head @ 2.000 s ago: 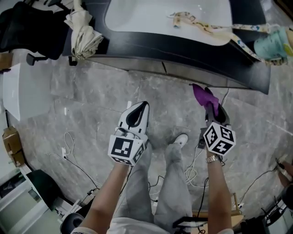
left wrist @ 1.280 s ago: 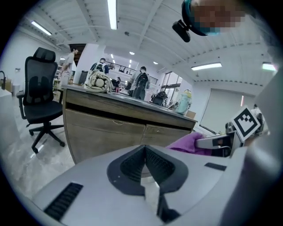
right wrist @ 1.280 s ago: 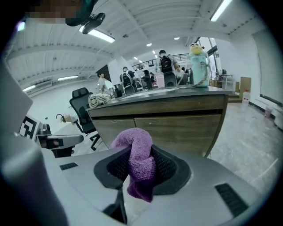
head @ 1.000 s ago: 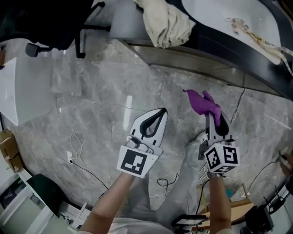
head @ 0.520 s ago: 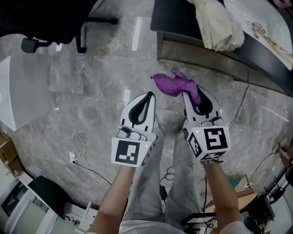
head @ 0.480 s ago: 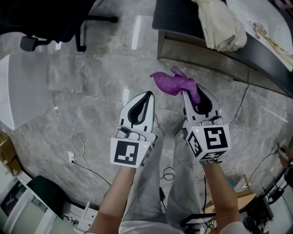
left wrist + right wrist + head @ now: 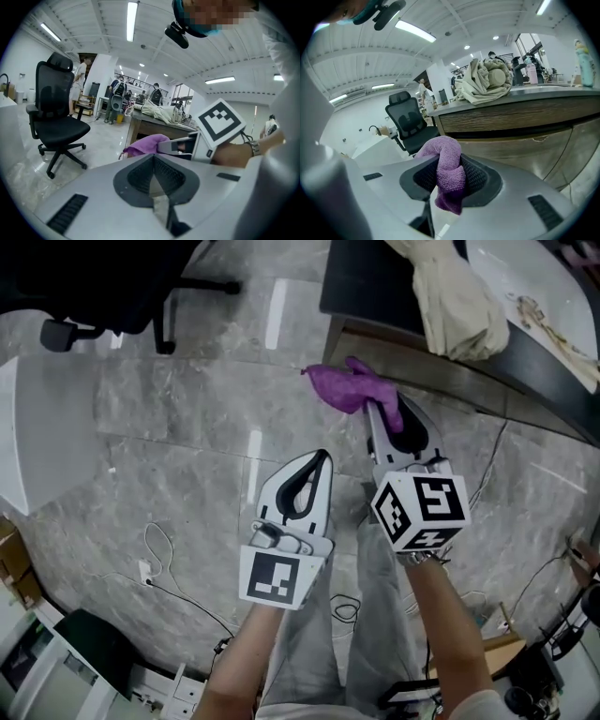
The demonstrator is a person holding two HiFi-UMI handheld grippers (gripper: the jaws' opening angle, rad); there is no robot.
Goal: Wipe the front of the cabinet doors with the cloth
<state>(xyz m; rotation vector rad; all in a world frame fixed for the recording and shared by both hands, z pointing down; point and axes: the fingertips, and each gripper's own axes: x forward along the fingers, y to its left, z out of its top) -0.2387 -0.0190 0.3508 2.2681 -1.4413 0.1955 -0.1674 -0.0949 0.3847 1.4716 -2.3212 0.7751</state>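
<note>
A purple cloth [image 7: 349,387] [image 7: 446,172] is pinched in my right gripper [image 7: 375,407], whose jaws are shut on it; the cloth bunches out past the tips, close to the cabinet front [image 7: 441,379] below the dark counter. In the right gripper view the wood-grain cabinet doors [image 7: 520,136] stand just ahead under the counter edge. My left gripper [image 7: 323,457] hangs lower and to the left, over the floor, jaws shut with nothing between them. The left gripper view shows the cloth [image 7: 147,143] and the right gripper [image 7: 164,146] ahead of its tips.
A beige bundle of fabric [image 7: 459,296] [image 7: 485,79] lies on the counter corner. A black office chair [image 7: 112,287] [image 7: 58,119] stands at the left on the grey stone floor. Cables [image 7: 164,563] trail on the floor by the person's legs. People stand far back in the room.
The right gripper with the cloth has moved forward toward the cabinet corner. The left gripper has dropped back and lower. The view has swung left along the counter over two seconds.
</note>
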